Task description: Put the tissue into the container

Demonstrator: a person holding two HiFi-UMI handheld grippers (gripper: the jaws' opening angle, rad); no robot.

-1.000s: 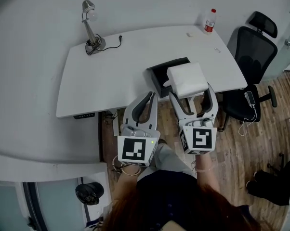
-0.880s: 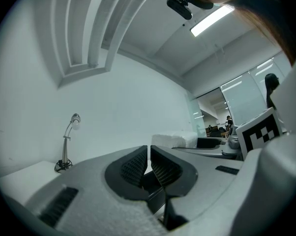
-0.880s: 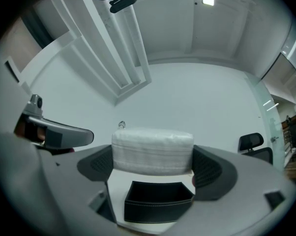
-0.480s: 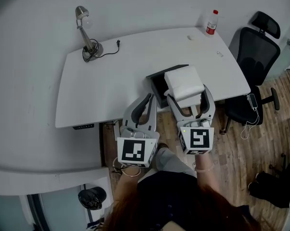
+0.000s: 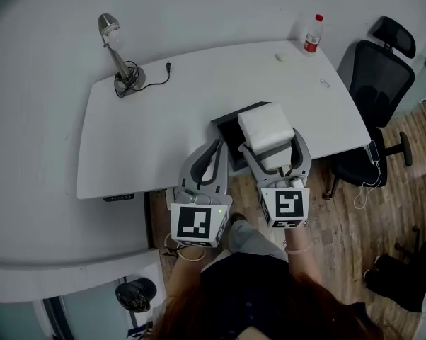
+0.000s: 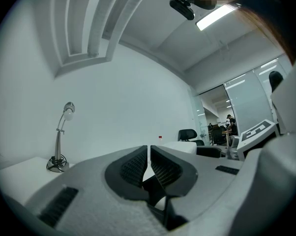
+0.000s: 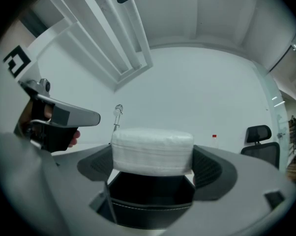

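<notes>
A white pack of tissue (image 5: 265,128) (image 7: 152,151) is clamped between the two jaws of my right gripper (image 5: 270,149) (image 7: 153,163). It hangs just above the open black container (image 5: 234,127) (image 7: 150,196), which stands at the near edge of the white table (image 5: 163,119). My left gripper (image 5: 214,157) (image 6: 148,163) is beside it on the left, over the table's near edge, its jaws pressed together with nothing between them.
A desk lamp (image 5: 118,57) (image 6: 59,141) with its cord stands at the table's far left. A bottle with a red cap (image 5: 311,34) is at the far right corner, with two small items near it. A black office chair (image 5: 372,105) stands right of the table.
The right gripper has carried the tissue pack a little left and nearer, so it now covers more of the container. The left gripper stays shut beside it.
</notes>
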